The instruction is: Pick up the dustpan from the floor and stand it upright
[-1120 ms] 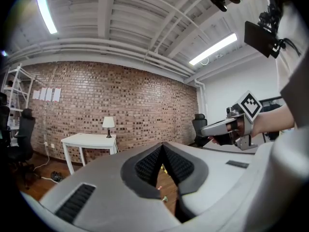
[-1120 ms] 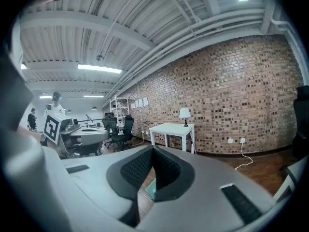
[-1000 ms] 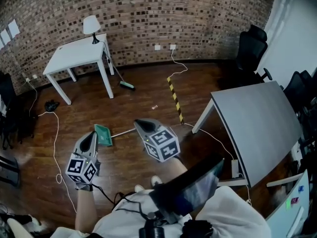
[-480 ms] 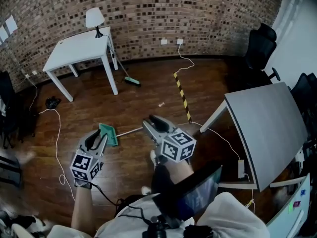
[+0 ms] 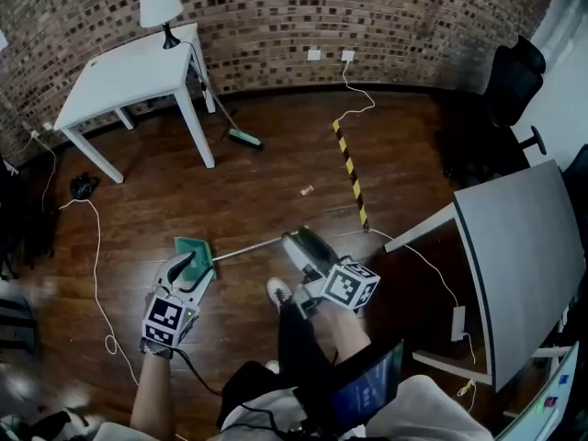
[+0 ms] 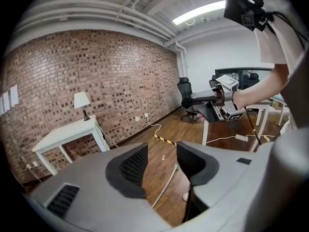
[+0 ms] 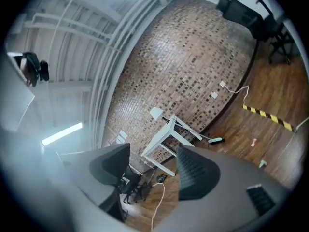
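Wood floor (image 5: pixel 257 182) is filling most of the head view, with a brick wall (image 5: pixel 276 16) running along the far side. Grey table (image 5: pixel 524 255) is sitting at the right. White table (image 5: pixel 129 67) is standing far left against the wall. Black chair (image 5: pixel 514 81) is sitting in the far right corner.

Person is standing at the bottom of the frame, holding both grippers low.

Left gripper (image 5: pixel 190 263) is pointing forward and down. Its jaws are standing apart and have just been opening, with nothing sitting between the pads. In the head view its tips are hovering at the pan's near edge; I can't tell if they're touching.

Right gripper (image 5: pixel 299 243) is also standing apart, has just been opening, and is gripping nothing. Its own view is showing only the white table and floor past the gap.

Dustpan (image 5: pixel 193 248) is lying flat on the floor. Its green pan is sitting just ahead of the left gripper. Handle (image 5: pixel 248 246) is running rightward and ending just beside the right gripper's tips. In the left gripper view the handle (image 6: pixel 164 187) is showing through the gap, lying on the boards beyond the pads.

Broom (image 5: pixel 243 139) is leaning by the white table, head on the floor. Striped tape (image 5: pixel 349 168) is running across the boards toward the grey table. Lamp (image 5: pixel 156 7) is standing on the white table's far corner. White cable (image 5: pixel 96 265) is trailing down the left side. Shoe (image 5: pixel 278 292) is showing between the grippers. Pink scrap (image 5: pixel 306 190) is lying near the tape.
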{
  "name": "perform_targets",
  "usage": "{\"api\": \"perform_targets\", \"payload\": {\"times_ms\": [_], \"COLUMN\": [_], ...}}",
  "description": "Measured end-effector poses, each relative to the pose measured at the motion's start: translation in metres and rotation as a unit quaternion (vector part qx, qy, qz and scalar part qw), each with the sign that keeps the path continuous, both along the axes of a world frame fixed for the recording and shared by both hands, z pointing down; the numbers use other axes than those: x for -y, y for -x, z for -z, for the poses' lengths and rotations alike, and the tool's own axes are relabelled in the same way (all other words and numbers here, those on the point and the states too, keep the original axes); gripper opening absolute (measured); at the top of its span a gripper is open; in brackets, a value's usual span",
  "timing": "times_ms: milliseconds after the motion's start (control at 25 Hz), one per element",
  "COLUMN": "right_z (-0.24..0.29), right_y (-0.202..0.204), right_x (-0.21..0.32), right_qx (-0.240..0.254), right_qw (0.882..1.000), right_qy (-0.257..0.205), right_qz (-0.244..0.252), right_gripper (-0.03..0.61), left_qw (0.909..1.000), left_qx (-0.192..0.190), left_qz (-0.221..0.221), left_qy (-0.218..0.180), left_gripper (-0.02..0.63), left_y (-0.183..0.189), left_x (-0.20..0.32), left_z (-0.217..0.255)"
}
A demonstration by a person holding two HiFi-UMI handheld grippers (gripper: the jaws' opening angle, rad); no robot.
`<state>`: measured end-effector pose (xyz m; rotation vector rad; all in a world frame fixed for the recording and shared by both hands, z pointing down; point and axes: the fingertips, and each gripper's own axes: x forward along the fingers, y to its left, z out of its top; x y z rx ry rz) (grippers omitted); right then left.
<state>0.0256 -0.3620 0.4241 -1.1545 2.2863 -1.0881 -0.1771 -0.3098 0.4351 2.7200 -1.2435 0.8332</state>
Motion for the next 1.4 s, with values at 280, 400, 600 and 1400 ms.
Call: {"api": "perform_targets", "payload": {"times_ms": [280, 400, 600, 1400], "right_z": [-0.152, -0.221, -0.332, -0.698], "right_y": [-0.014, -0.017, -0.016, -0.032], "right_x": [0.069, 0.089, 0.111, 0.170], "right_qx": [0.084, 0.103, 0.111, 0.103], "right_qw": [0.995, 0.992, 0.988, 0.971], "right_qy": [0.054, 0.071, 0.098, 0.198], "right_qz": [-0.017, -0.030, -0.039, -0.091], "right_gripper": [0.388, 0.392, 0.393, 0.393], "left_qw": [0.9971, 0.9945, 0.9888, 0.9624], "left_qx": [-0.018, -0.020, -0.026, 0.065], "left_qz": [-0.033, -0.031, -0.028, -0.103], "left_qy": [0.066, 0.098, 0.144, 0.243], "left_gripper": [0.232, 0.232, 0.232, 0.244], "left_y": [-0.006, 0.006, 0.015, -0.004], "left_x": [0.077, 0.100, 0.120, 0.177], "left_z": [-0.125, -0.193, -0.312, -0.674]}}
